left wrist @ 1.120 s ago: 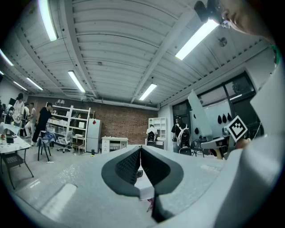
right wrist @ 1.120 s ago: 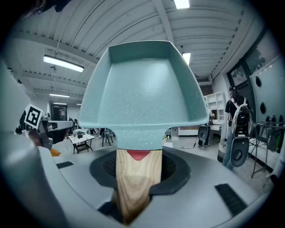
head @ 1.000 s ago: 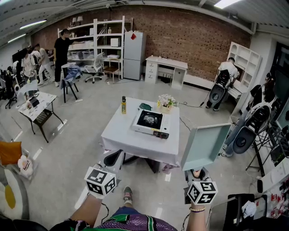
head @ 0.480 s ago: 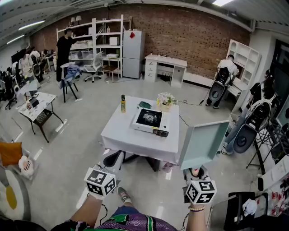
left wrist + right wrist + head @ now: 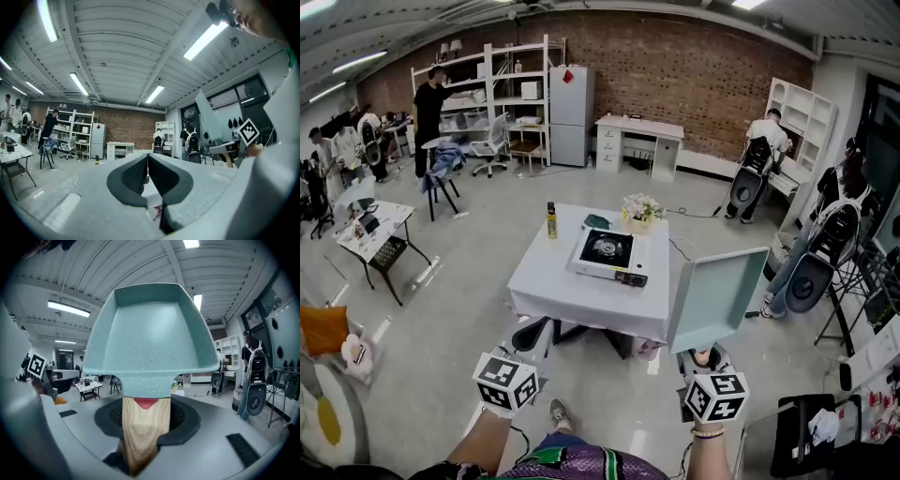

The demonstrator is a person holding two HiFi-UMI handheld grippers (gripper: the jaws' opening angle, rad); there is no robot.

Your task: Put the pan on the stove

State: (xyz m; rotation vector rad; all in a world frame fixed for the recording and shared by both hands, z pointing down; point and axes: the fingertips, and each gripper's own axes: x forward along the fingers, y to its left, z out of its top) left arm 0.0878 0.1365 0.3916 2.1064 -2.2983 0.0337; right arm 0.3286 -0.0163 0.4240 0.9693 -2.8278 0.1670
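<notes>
**Pan Held Aloft, Well Short of the Stove**

The worktop (image 5: 546, 291), draped in white cloth, stood in the middle of the room, well apart from the person. On it sat the stove (image 5: 609, 255) with its burner bare, and a bunch of flowers (image 5: 642, 210) and a bottle (image 5: 551, 221) stood near its far side. The pan (image 5: 717, 298), square and pale green, was in the air on the right, tilted up and nowhere near the stove.

The right gripper (image 5: 705, 360) had its jaws clamped on the pan's wooden handle (image 5: 140, 427), parted only by the handle's width. The left gripper (image 5: 532, 334) had its jaws pressed together with nothing between them.

The pan looked rigid and fairly weighty. Its mass sat well out past the grip, so it would likely want to droop or twist. The smooth wood might slip, so the safest hold seemed to be on the handle, close to the pan's body.
</notes>
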